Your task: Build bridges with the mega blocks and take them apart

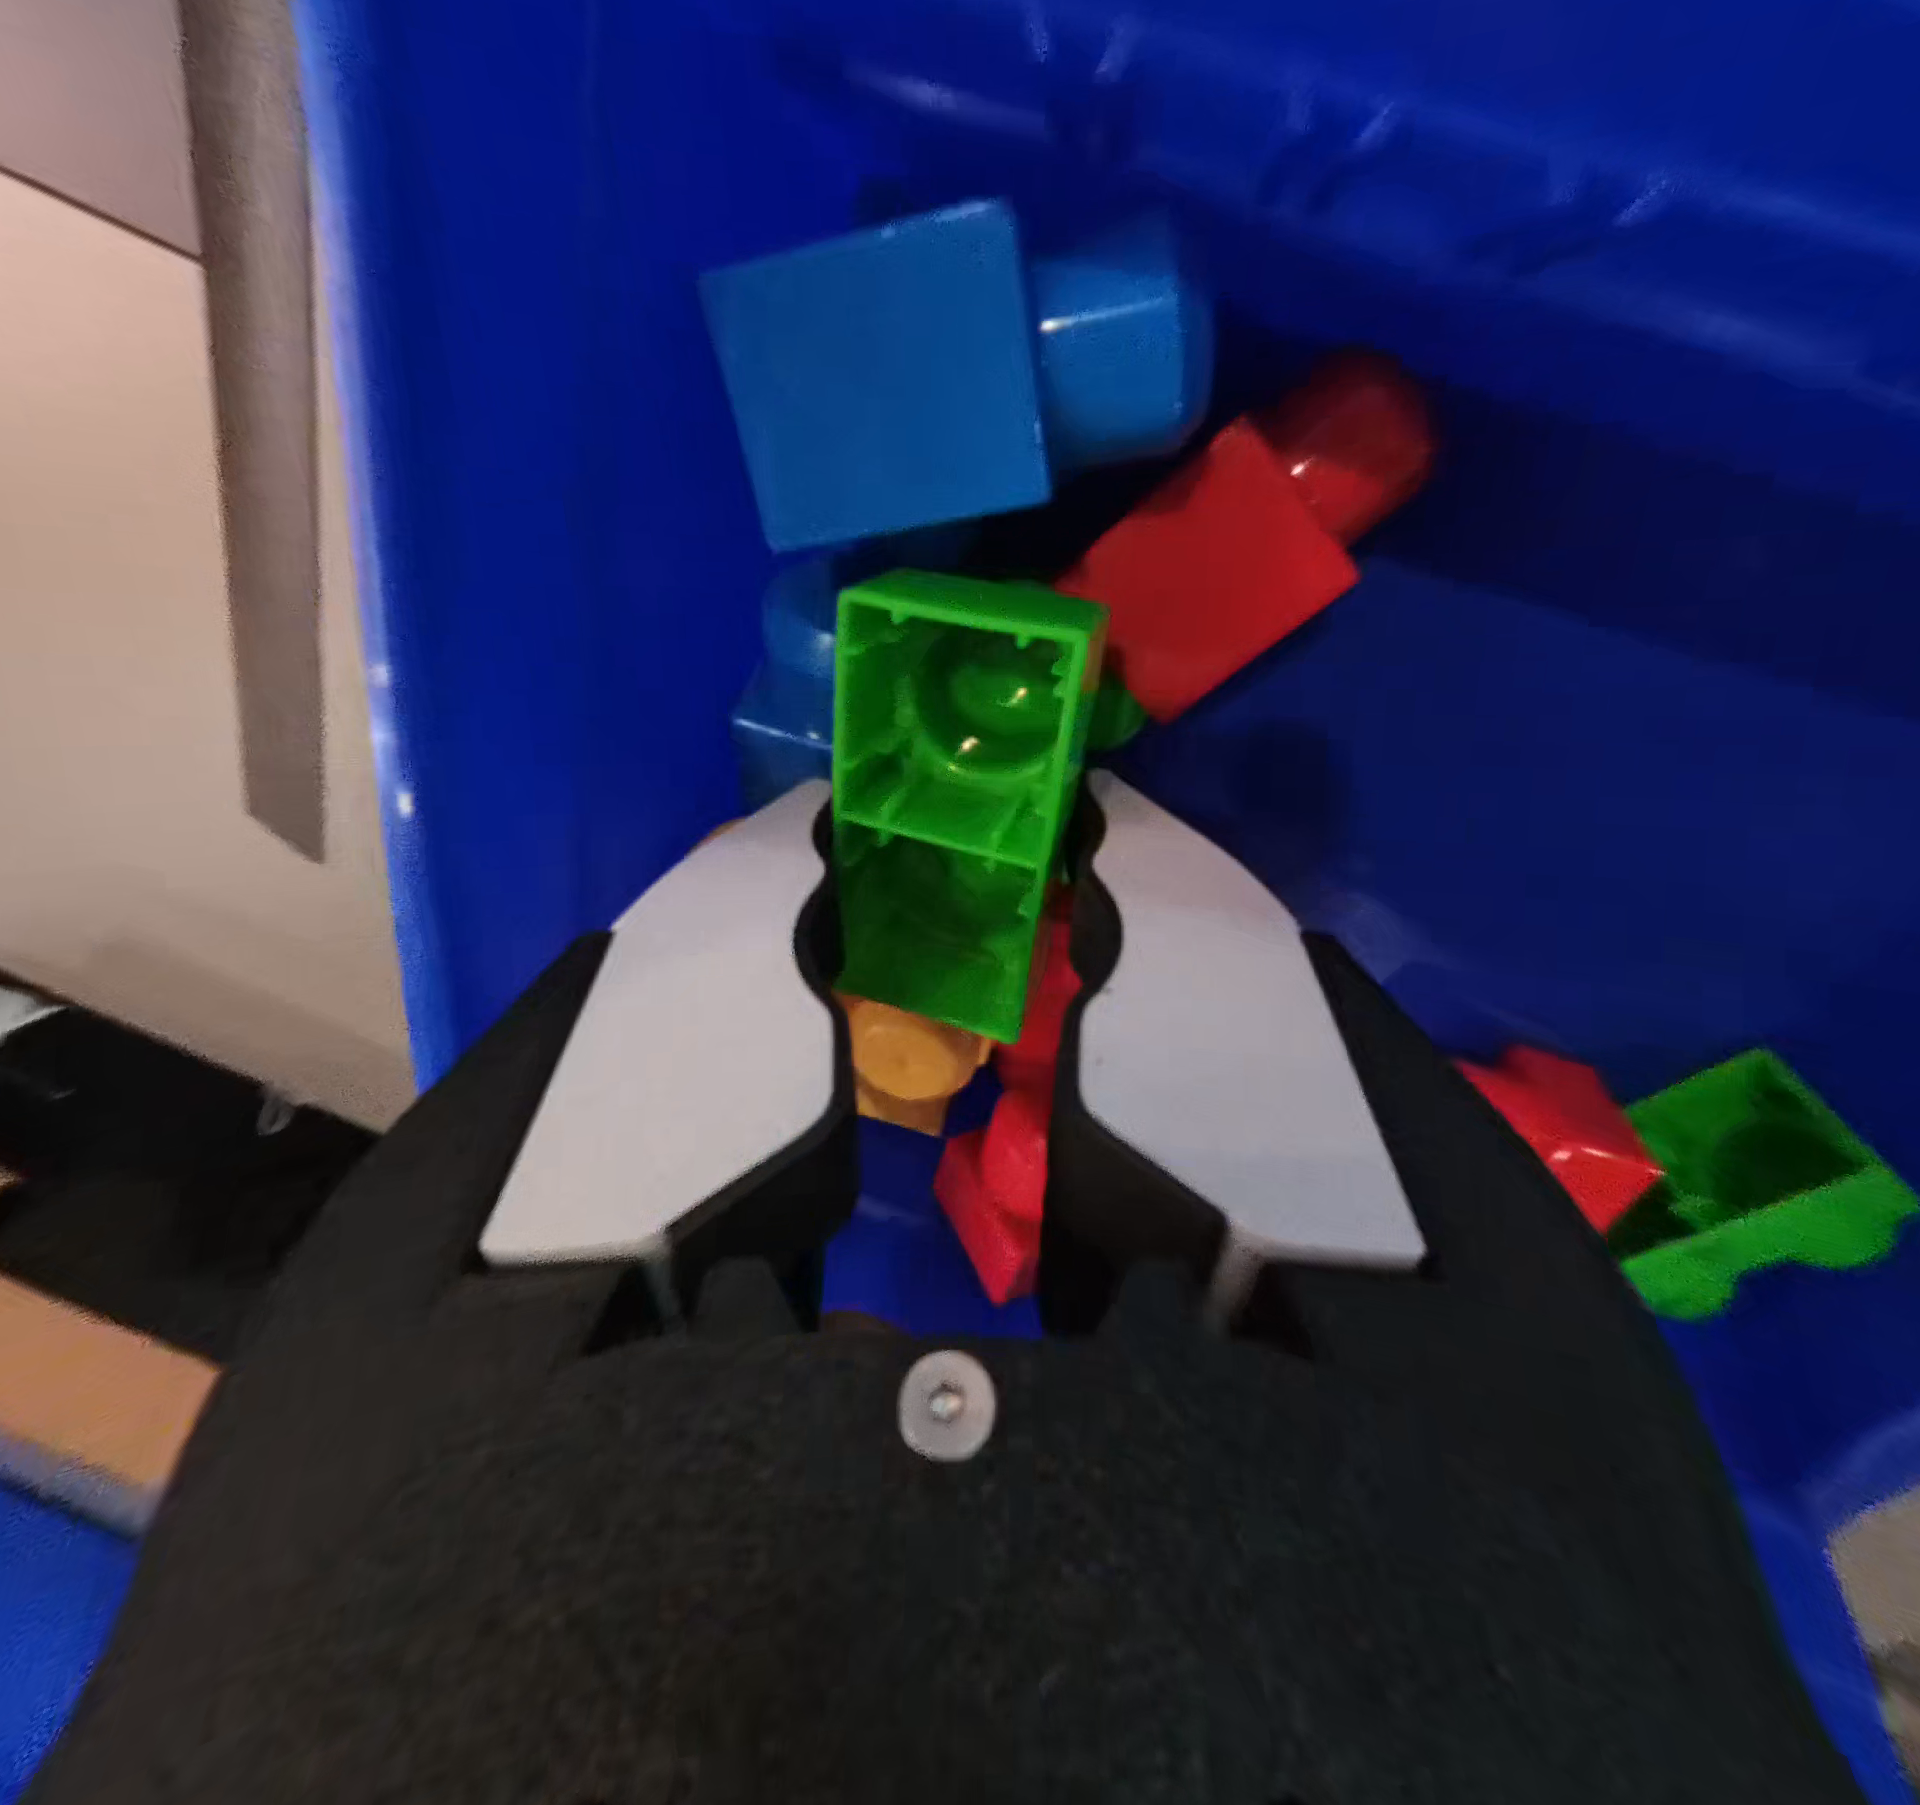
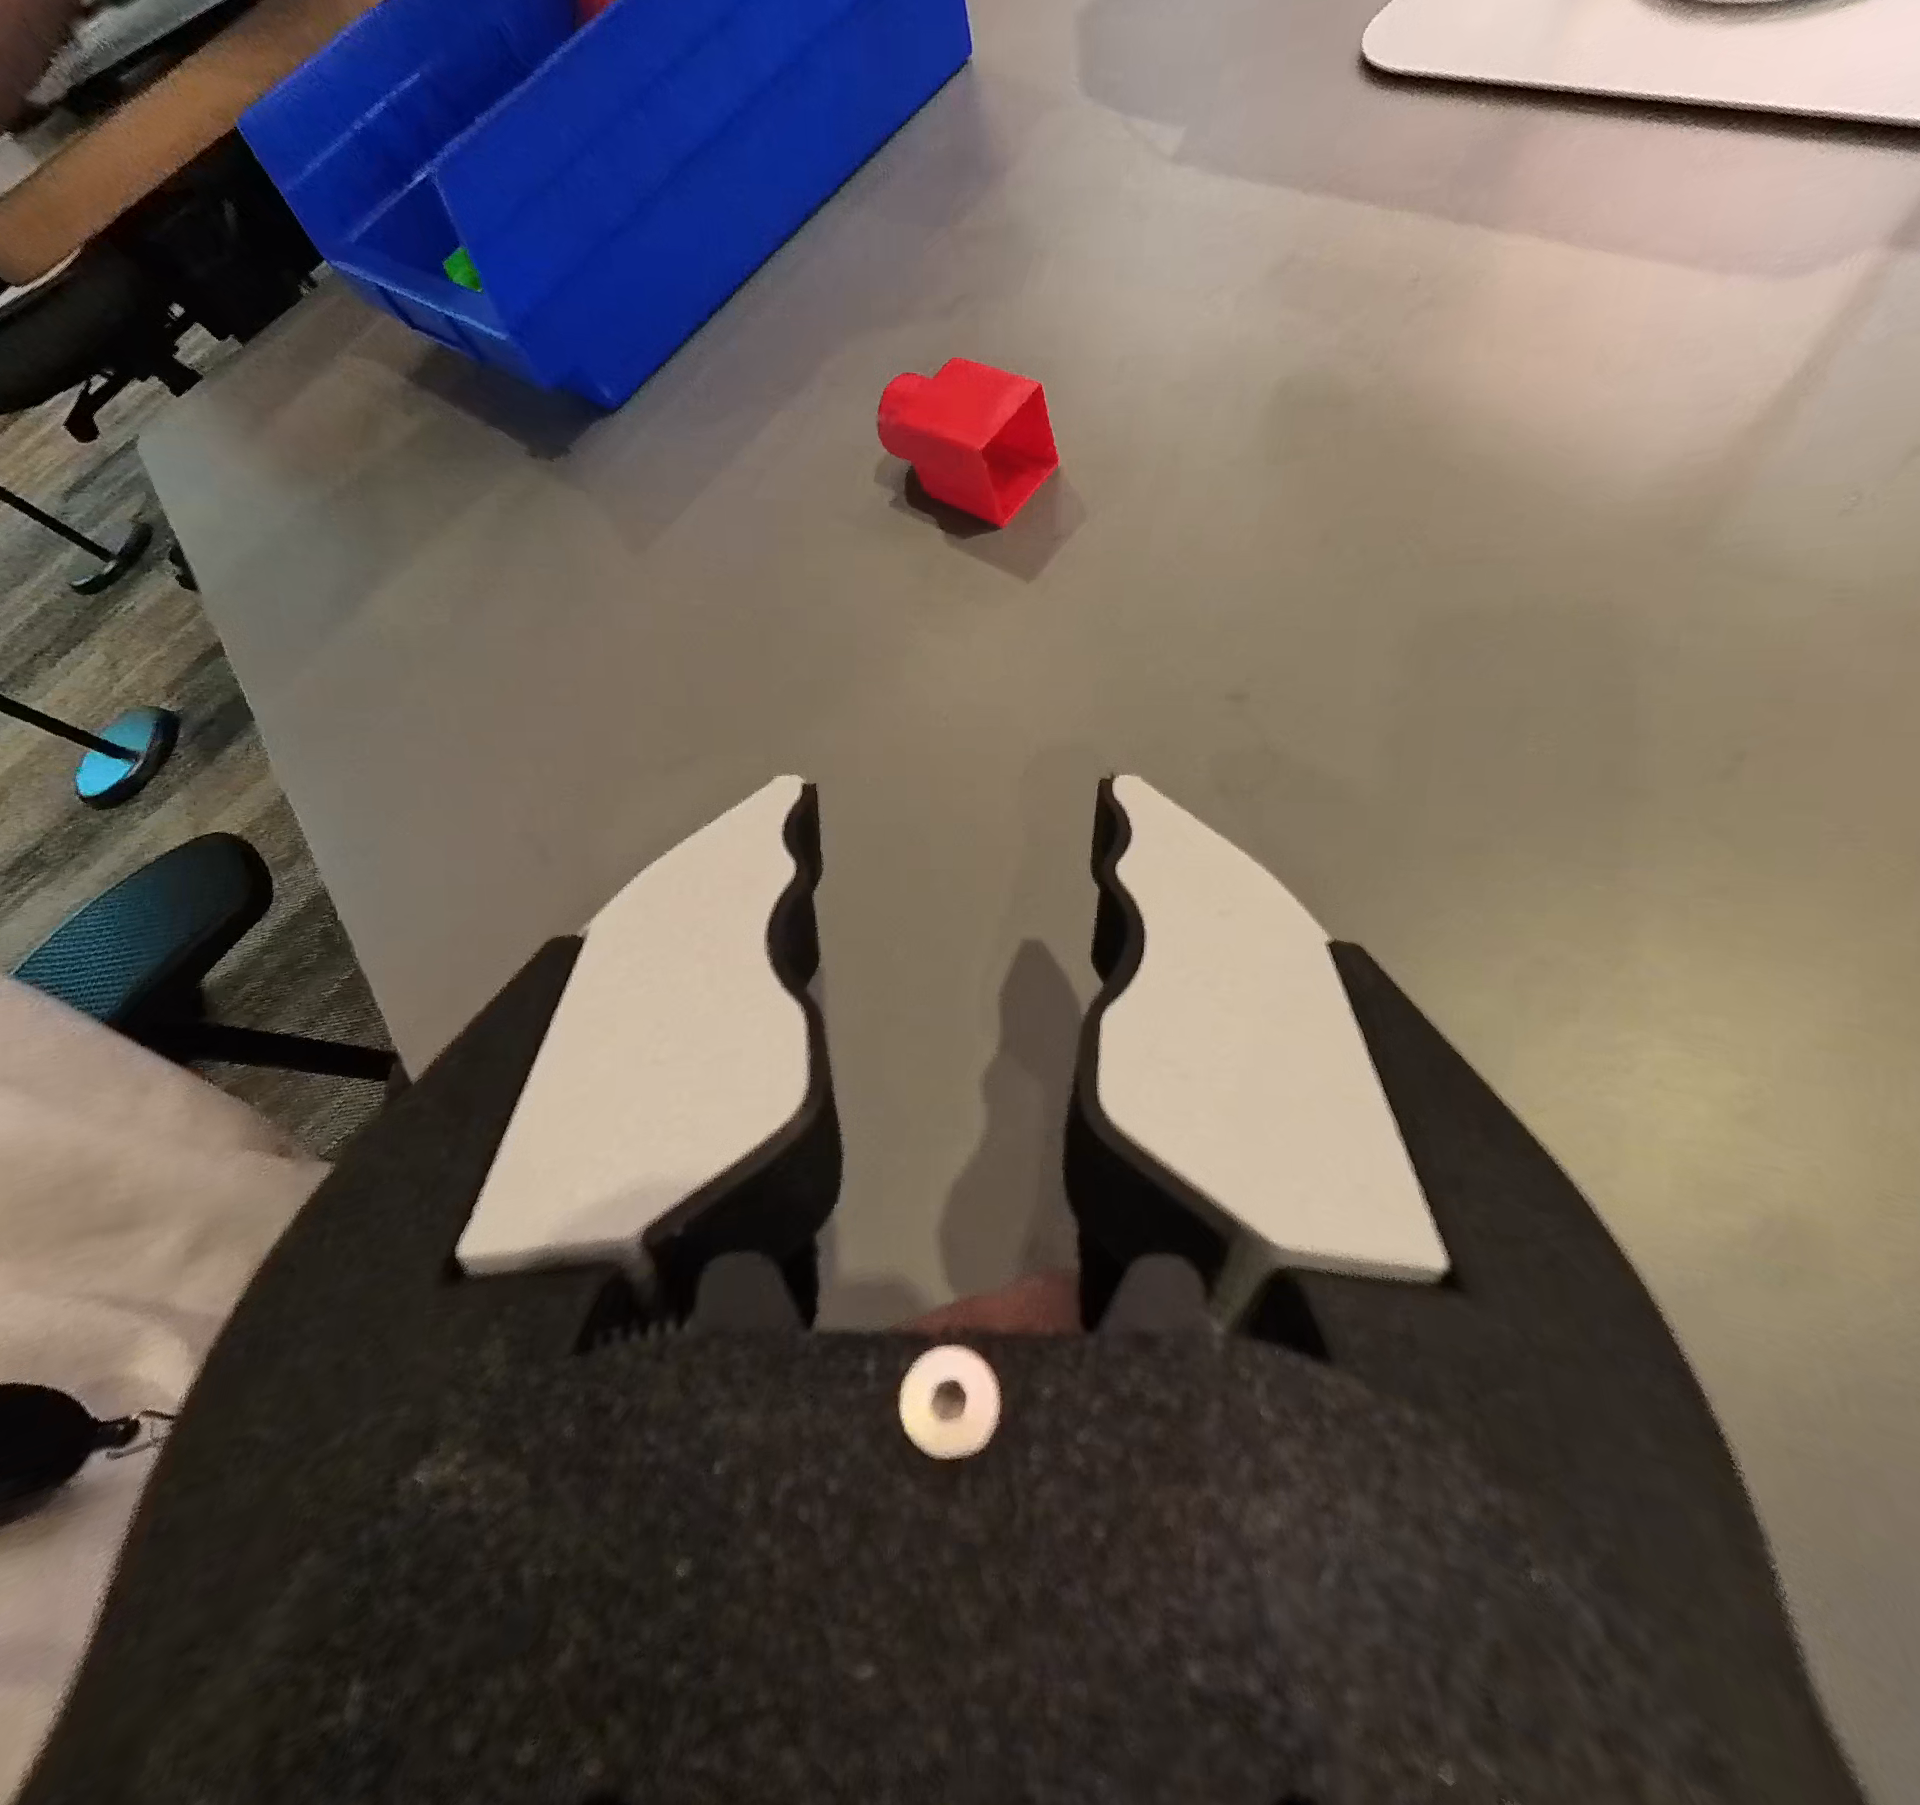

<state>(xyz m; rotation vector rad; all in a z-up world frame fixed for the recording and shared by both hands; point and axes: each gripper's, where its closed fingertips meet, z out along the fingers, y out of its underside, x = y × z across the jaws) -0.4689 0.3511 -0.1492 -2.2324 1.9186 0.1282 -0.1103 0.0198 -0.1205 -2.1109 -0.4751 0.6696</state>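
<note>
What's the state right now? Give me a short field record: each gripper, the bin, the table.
left gripper: shut on green block, hollow underside toward the camera, inside the blue bin
right gripper: open, empty, above the grey table
bin contents: loose blue block, red, green and orange blocks
table: one red block on its side, beside the bin
bridge: none in view

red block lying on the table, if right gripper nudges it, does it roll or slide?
The red block lies on its side, open end toward the camera. Its square body has flat faces, so it probably slides rather than rolls. It looks hollow, so likely light and quick to skid on the smooth grey table. The round stud may make it pivot.
</note>
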